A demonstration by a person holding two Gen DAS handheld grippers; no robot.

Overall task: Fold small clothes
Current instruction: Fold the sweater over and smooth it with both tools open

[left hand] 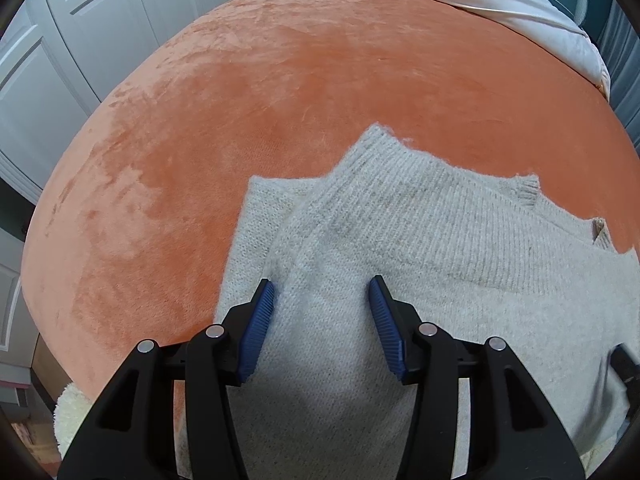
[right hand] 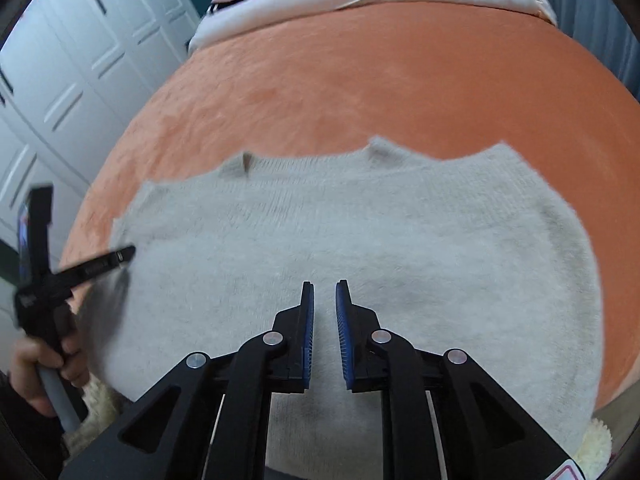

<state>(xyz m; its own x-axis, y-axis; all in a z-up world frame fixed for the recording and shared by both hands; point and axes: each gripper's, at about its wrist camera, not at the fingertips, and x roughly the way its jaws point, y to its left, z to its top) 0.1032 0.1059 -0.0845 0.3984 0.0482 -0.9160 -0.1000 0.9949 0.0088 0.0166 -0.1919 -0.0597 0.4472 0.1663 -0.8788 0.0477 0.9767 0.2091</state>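
Left wrist view: the left tongs [left hand: 322, 296] stand wide apart, empty, directly over the near part of the sweater [left hand: 420, 280], which spreads from them toward 12 and 3 o'clock. A sleeve [left hand: 360, 184] is folded in across the body, running from 11 toward 2 o'clock. Right wrist view: the right tongs [right hand: 325, 300] are nearly together with a narrow gap, gripping nothing, above the sweater's near middle; its long axis runs 9 to 3 o'clock. The left tongs appear nearer the folded sleeve edge. The sweater's near hem is cut off below both tongs, and motion blur softens the knit. Beyond lies the orange bed cover [left hand: 280, 80].
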